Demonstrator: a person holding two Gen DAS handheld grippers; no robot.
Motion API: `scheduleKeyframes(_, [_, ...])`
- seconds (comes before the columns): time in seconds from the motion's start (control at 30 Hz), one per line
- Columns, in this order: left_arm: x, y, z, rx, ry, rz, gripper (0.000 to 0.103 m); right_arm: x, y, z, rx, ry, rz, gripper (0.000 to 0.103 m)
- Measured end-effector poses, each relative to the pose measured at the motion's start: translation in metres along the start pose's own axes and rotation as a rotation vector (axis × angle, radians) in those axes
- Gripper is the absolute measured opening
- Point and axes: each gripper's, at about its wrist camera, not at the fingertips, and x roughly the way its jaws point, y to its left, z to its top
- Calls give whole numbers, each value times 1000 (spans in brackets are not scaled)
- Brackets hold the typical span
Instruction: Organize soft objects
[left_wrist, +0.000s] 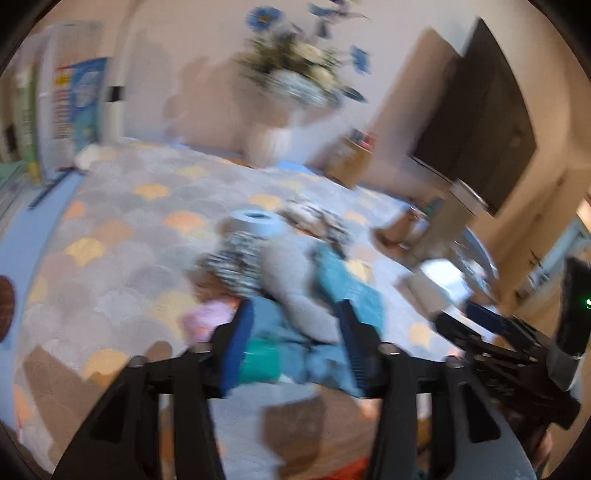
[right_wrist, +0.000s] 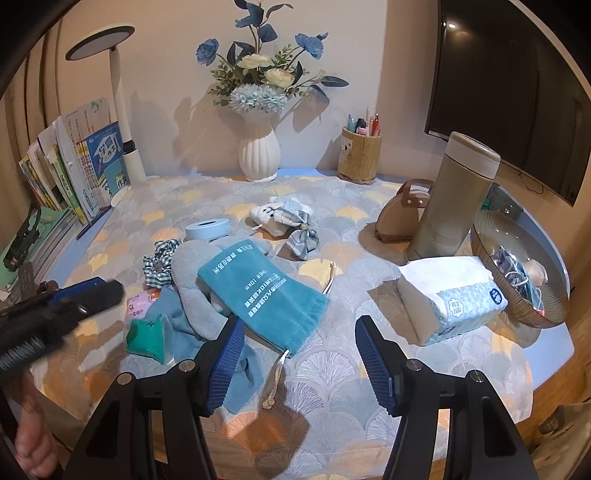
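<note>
A pile of soft things lies mid-table: a teal drawstring pouch (right_wrist: 262, 299), a grey plush piece (right_wrist: 192, 284), a blue cloth (right_wrist: 184, 328), a checked scrunchie (right_wrist: 160, 264) and a green packet (right_wrist: 146, 334). A small plush toy with a plaid bow (right_wrist: 280, 218) lies behind. My right gripper (right_wrist: 295, 354) is open, just in front of the pouch. My left gripper (left_wrist: 295, 332) is open over the pile's near side; its view is blurred. It shows in the right wrist view (right_wrist: 74, 295) at the left.
A tissue pack (right_wrist: 450, 295), a glass bowl (right_wrist: 517, 258), a flask (right_wrist: 454, 199) and a small tan bag (right_wrist: 402, 218) stand on the right. A vase (right_wrist: 258, 155), pen holder (right_wrist: 360, 157), lamp (right_wrist: 122, 110), books (right_wrist: 74, 166) and a tape roll (right_wrist: 207, 229) stand behind.
</note>
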Motion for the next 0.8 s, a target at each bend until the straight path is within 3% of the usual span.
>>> scheduleKeyframes(0.1, [-1, 17, -8, 46, -54, 255, 67, 5, -8, -1, 25, 5, -7, 75])
scheduleKeyframes(0.2, [14, 39, -17, 24, 24, 334, 67, 12, -13, 0, 47, 25, 8, 75])
scheduleKeyframes(0.33, [48, 72, -36, -114, 212, 299, 66, 23, -9, -2, 45, 60, 35, 75])
scheduleKeyframes(0.43, [48, 66, -38, -49, 193, 337, 67, 30, -2, -3, 23, 77, 39, 75])
scheduleKeyframes(0.53, [47, 63, -39, -24, 196, 313, 67, 36, 2, -4, 0, 94, 36, 75])
scheduleKeyframes(0.8, [24, 20, -36, 239, 152, 59, 67, 57, 0, 0, -61, 128, 54, 76])
